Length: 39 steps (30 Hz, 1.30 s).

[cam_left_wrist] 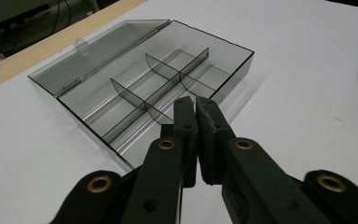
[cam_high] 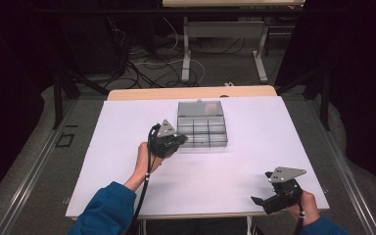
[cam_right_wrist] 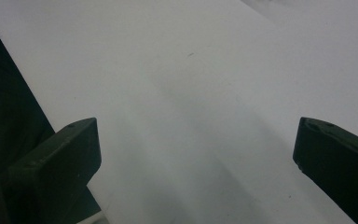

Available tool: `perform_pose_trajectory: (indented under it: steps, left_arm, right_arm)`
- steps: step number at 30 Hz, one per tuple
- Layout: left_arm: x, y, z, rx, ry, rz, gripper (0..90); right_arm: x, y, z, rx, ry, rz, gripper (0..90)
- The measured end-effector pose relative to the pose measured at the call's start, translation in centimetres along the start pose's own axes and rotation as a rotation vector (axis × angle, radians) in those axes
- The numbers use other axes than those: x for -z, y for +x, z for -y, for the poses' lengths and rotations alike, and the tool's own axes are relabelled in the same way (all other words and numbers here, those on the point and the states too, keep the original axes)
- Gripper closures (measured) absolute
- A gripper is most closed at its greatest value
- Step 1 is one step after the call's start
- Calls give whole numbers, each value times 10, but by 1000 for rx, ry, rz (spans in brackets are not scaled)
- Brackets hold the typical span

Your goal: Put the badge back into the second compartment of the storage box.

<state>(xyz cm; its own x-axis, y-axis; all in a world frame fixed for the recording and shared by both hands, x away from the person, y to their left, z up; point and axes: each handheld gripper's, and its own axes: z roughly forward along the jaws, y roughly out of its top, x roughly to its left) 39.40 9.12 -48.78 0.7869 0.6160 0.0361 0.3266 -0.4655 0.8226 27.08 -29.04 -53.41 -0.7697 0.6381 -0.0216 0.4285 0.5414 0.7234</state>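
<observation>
A clear grey plastic organiser box with its lid laid open toward the far side sits mid-table. Its dividers split it into several empty compartments. My left gripper hovers at the box's near left corner, jaws pressed together with nothing between them; in the left gripper view the left gripper points at the box's near wall. My right gripper rests near the table's front right edge, jaws wide apart over bare white surface, as the right gripper view confirms.
The white tabletop has a wooden strip along its far edge. Beyond it stand another table's legs and loose cables on the floor. Dark drapes flank both sides.
</observation>
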Motion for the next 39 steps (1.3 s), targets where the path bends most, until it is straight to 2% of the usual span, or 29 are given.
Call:
perform_pose_trajectory:
  steps: [2,7,8,10,18,20,22,24,25,31,34,36,37,39]
  left_arm:
    - [-2,0,0,8,3,6,884]
    - [-7,2,-4,15,6,3,884]
    - [-8,2,-5,15,3,-1,884]
    - [-10,2,-8,20,4,3,884]
    - [-17,-2,-25,-1,4,8,883]
    - [-19,-3,-28,2,2,11,884]
    - [-22,-2,-30,1,-6,5,883]
    - [-24,-1,-33,4,1,10,884]
    - [-25,-1,-34,8,8,16,884]
    - [-32,2,-38,10,8,-5,883]
    - [-35,3,-41,15,23,-11,883]
    - [-38,4,-43,27,9,-20,883]
    - [-38,5,-45,17,17,-17,884]
    - [-40,5,-46,22,5,-25,884]
  right_arm:
    - [0,1,0,-8,2,-1,4]
    - [0,0,0,12,-2,-1,4]
    - [1,1,0,-5,2,2,4]
    - [1,1,0,-4,4,5,4]
    - [1,1,0,0,6,3,4]
    - [0,1,0,9,-14,7,4]
    - [1,1,0,-2,1,-2,4]
    - [0,0,0,15,-3,-2,4]
    - [0,1,0,8,0,0,5]
    - [0,0,0,9,-2,-1,5]
    - [0,0,0,11,-2,-2,5]
    - [0,0,0,10,-1,-10,5]
    - [0,1,0,7,-2,-9,5]
    - [0,1,0,10,-2,-5,5]
